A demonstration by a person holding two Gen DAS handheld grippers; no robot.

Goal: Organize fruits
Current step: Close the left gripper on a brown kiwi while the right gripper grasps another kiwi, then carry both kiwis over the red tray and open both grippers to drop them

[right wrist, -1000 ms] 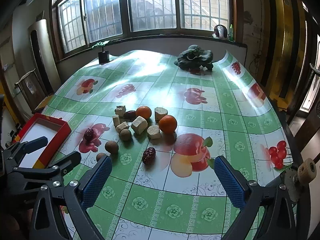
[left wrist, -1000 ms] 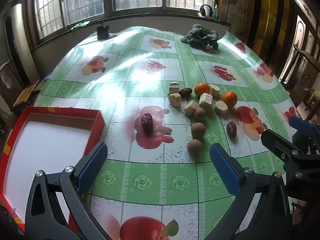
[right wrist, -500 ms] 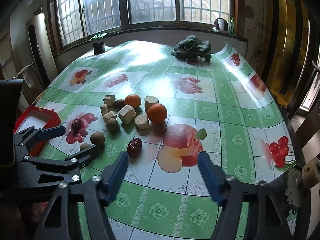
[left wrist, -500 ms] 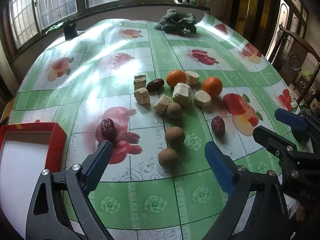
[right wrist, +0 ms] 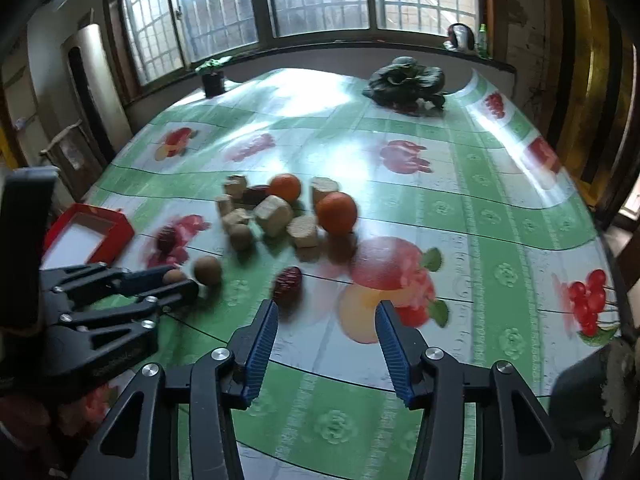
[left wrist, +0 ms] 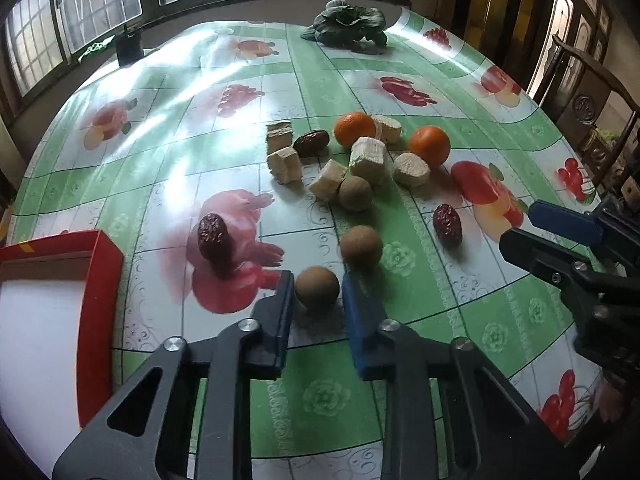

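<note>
My left gripper (left wrist: 318,294) is shut on the nearest brown round fruit (left wrist: 317,289), which rests on the tablecloth; it also shows in the right wrist view (right wrist: 174,276). Two more brown fruits (left wrist: 360,247) (left wrist: 355,193), two oranges (left wrist: 355,129) (left wrist: 429,145), three red dates (left wrist: 214,236) (left wrist: 447,219) (left wrist: 311,143) and several pale cut chunks (left wrist: 370,160) lie beyond. My right gripper (right wrist: 325,318) is open and empty, just short of a red date (right wrist: 287,282). A red tray with a white floor (left wrist: 108,276) sits at the left.
The table has a green fruit-print cloth (left wrist: 420,292). A dark leafy vegetable (left wrist: 346,26) lies at the far end and a small black pot (left wrist: 129,46) stands by the window. A wooden chair (left wrist: 588,92) stands at the right edge.
My left gripper moved forward and closed its jaws around the nearest brown fruit. My right gripper narrowed its opening and moved toward the date on the right.
</note>
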